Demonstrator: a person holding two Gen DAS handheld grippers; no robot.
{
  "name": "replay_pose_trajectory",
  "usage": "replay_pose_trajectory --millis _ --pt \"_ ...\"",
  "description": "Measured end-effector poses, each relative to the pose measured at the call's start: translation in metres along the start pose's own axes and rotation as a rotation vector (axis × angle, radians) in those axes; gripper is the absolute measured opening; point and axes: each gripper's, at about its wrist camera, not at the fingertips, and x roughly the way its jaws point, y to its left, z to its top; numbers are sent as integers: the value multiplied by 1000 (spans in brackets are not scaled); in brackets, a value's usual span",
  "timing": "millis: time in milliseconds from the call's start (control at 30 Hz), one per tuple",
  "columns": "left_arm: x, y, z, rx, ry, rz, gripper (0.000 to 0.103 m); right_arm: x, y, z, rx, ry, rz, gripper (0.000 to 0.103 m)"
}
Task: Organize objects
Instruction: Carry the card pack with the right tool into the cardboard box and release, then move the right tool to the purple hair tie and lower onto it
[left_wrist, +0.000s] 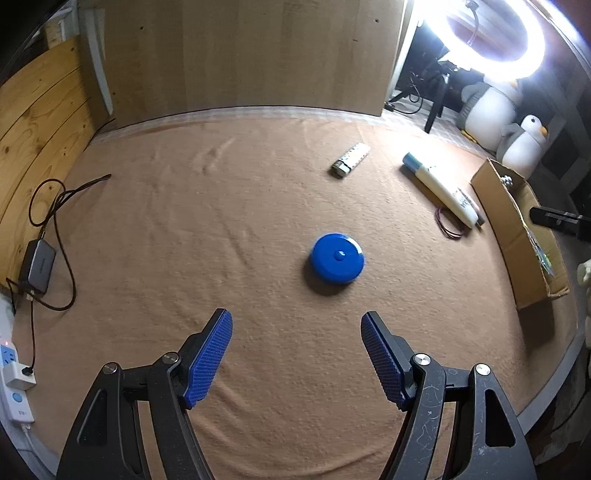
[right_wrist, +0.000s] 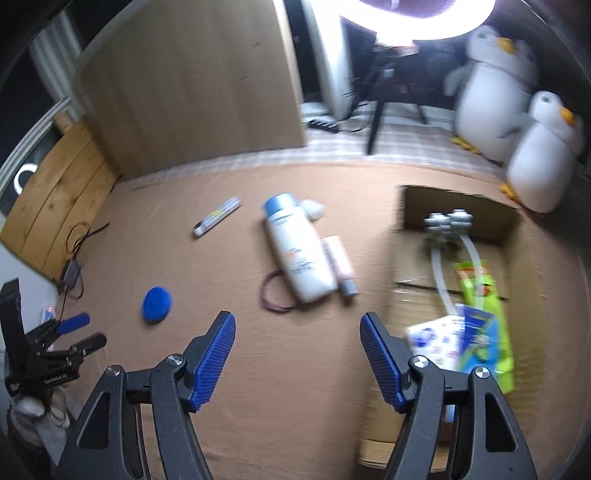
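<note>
A blue round disc (left_wrist: 337, 258) lies on the brown cloth, just ahead of my open, empty left gripper (left_wrist: 296, 325); it also shows in the right wrist view (right_wrist: 156, 304). A white bottle with a blue cap (right_wrist: 295, 245) lies mid-cloth, with a pink tube (right_wrist: 340, 266) beside it and a red hair band (right_wrist: 275, 293) at its base. A small lighter-like stick (right_wrist: 218, 215) lies farther back. My right gripper (right_wrist: 297, 325) is open and empty, above the cloth left of the cardboard box (right_wrist: 410, 210). The left gripper (right_wrist: 79, 330) shows at the far left.
The box holds a metal roller tool (right_wrist: 448, 223) and colourful packets (right_wrist: 480, 321). Two plush penguins (right_wrist: 543, 155) stand behind it. A wooden panel (left_wrist: 240, 55) closes the back. A charger with cables (left_wrist: 37, 266) and a power strip (left_wrist: 14, 384) lie at the left edge.
</note>
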Motion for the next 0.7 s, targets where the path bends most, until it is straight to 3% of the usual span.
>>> replay_pose_trajectory --millis 233,367,567,700 --pt "-2 10 -9 -22 2 4 75 35 29 2 -56 70 32 66" --pt "-2 17 -12 -38 4 6 75 54 40 6 -92 112 34 59" --pt "-2 25 -19 -58 8 9 75 74 36 14 -50 145 62 58" --pt "-1 29 -22 -71 12 10 75 86 36 19 -44 177 65 50"
